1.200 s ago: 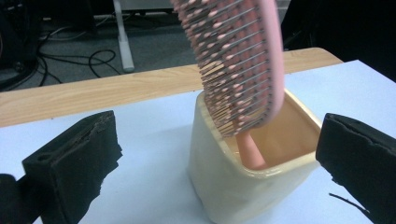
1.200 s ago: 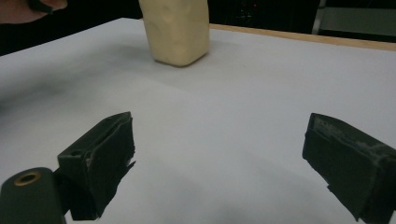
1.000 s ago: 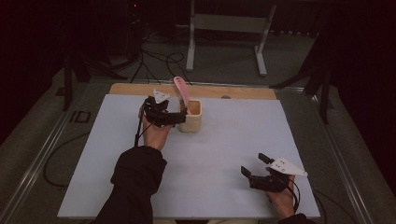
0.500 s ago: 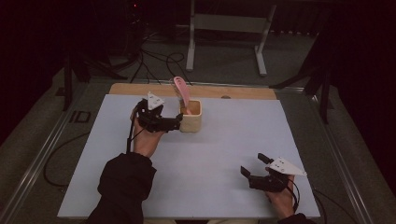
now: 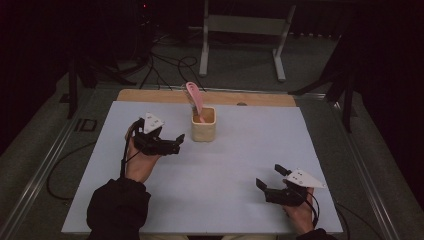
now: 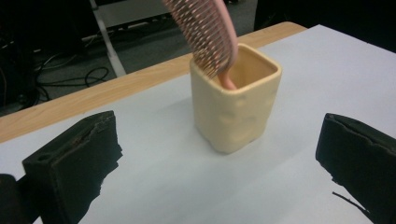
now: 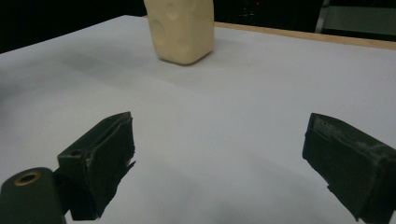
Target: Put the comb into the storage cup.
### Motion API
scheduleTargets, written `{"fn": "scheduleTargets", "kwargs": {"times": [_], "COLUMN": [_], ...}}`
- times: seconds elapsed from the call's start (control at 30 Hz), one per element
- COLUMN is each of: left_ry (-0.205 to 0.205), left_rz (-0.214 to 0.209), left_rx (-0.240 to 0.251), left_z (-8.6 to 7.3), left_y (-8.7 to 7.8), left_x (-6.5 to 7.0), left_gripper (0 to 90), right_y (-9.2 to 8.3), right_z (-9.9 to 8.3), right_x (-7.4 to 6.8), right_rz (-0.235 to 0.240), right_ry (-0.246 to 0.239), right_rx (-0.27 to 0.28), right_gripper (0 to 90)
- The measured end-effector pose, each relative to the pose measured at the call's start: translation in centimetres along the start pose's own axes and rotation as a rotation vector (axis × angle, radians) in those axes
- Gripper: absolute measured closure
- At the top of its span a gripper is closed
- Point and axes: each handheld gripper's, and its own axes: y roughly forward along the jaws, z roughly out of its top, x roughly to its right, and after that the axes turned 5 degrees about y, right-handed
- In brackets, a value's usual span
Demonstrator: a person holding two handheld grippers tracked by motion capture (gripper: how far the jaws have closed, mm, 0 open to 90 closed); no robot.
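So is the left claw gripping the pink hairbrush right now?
No. In the left gripper view the left claw stands wide open short of the cream cup, where the pink hairbrush sits untouched.

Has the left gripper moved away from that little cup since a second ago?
Yes. The left gripper has drawn back from the cream cup, toward the person and the table's left side.
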Motion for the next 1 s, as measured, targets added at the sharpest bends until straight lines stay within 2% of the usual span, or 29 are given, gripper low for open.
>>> {"fn": "scheduleTargets", "kwargs": {"times": [0.2, 0.37, 0.6, 0.73, 1.0], "left_ry": [-0.004, -0.023, -0.025, -0.043, -0.045], "left_rz": [0.006, -0.004, -0.016, -0.022, -0.019], "left_rx": [0.015, 0.031, 0.019, 0.025, 0.035], "left_z": [-1.5, -3.1, -5.7, -7.1, -9.4], "left_y": [-1.6, -2.6, -3.3, -3.8, -4.4], "left_x": [-0.5, -0.7, -0.6, -0.7, -0.5], "left_gripper": [0.1, 0.1, 0.1, 0.1, 0.1], "right_y": [0.0, 0.1, 0.2, 0.2, 0.2], "right_z": [0.0, 0.0, 0.0, 0.0, 0.0], "right_x": [-0.1, -0.2, -0.3, -0.3, -0.4], "right_rz": [0.000, 0.001, 0.002, 0.002, 0.005], "right_ry": [0.000, 0.002, -0.003, -0.003, 0.003], "right_rx": [0.000, 0.000, -0.003, -0.003, 0.000], "right_gripper": [8.8, 8.8, 8.8, 8.8, 8.8]}}
